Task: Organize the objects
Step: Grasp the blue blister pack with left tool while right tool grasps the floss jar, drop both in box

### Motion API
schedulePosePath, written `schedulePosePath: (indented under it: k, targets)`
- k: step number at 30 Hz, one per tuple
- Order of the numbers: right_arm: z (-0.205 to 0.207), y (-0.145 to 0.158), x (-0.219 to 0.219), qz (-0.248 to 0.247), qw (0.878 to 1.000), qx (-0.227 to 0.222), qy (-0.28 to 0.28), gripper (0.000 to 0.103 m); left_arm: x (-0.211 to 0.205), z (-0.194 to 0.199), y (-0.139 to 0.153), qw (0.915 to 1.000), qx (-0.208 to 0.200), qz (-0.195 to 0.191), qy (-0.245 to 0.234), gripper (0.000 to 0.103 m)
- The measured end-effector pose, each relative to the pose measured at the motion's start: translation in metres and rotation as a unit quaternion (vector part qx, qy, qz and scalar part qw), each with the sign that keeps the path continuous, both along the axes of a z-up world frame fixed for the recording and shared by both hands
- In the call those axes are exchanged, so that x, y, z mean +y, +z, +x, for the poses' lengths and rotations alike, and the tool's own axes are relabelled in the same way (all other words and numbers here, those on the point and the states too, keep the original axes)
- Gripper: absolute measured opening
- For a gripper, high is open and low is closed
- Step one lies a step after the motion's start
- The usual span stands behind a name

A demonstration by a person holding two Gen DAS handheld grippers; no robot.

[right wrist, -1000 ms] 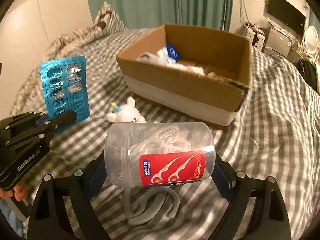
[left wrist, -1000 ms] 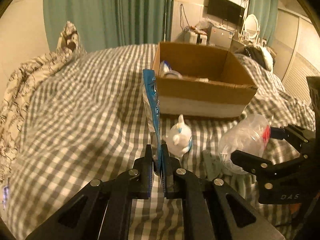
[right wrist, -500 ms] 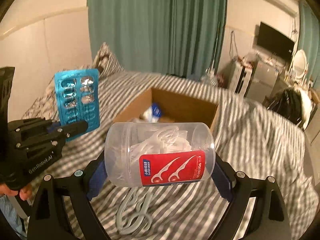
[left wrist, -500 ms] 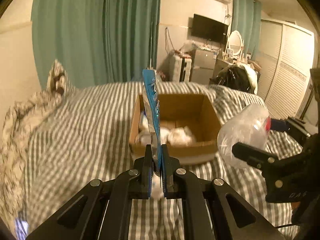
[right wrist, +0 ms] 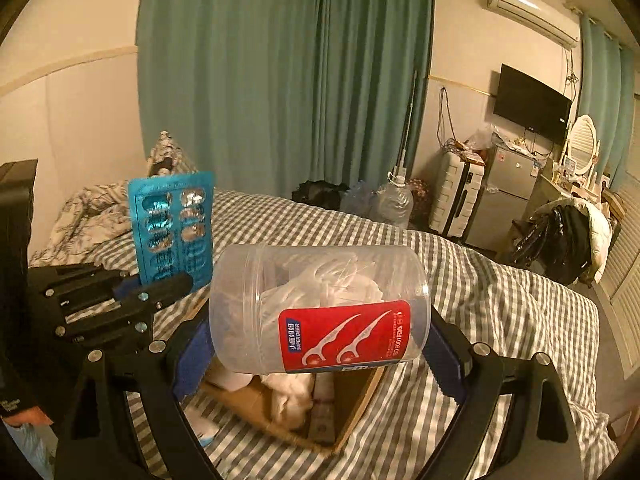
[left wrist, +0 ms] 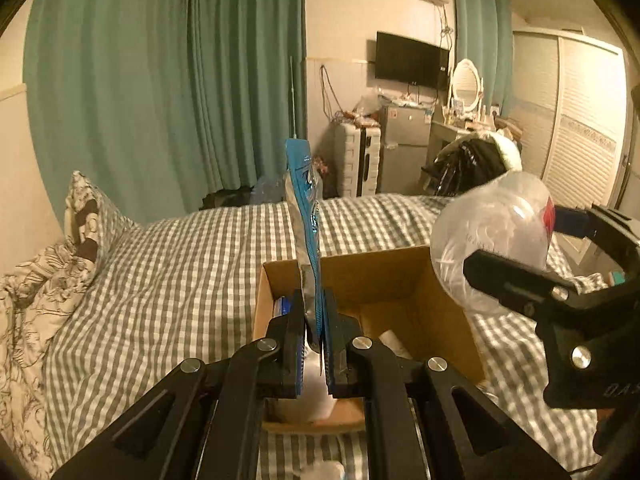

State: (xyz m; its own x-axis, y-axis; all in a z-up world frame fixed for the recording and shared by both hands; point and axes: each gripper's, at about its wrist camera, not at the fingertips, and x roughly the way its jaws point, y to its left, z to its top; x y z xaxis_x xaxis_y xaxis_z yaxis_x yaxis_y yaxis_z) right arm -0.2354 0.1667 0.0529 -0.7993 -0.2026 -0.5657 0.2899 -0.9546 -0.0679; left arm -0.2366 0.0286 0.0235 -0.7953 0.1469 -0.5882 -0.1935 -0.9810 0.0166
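Hovering over the cardboard box [left wrist: 404,280], we are pinching the blister pack [left wrist: 306,216] left, clamping the floss-pick jar [right wrist: 320,308] right — both poised for dropping.

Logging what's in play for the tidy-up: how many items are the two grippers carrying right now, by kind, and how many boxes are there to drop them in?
Blue blister pack, in the left gripper: 1
Clear floss-pick jar, in the right gripper: 1
Cardboard box on the bed: 1
Total: 3
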Motion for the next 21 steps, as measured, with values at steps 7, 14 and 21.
schedulePosePath:
  k: [7,14,21]
  targets:
    - [-0.041,-0.049,0.002,0.002,0.999,-0.040,-0.010,0.091,-0.001,-0.040,-0.047,0.9989,-0.046,-0.002,-0.006,0.007]
    - [-0.048,-0.067,0.009,0.014,0.998,-0.057,-0.023,0.092,-0.002,-0.046,-0.071,0.9971,-0.076,0.002,0.004,0.011]
    - [-0.015,-0.026,0.013,-0.001,0.999,-0.004,-0.033,0.096,-0.006,-0.017,-0.045,0.9987,-0.041,-0.009,0.027,0.076]
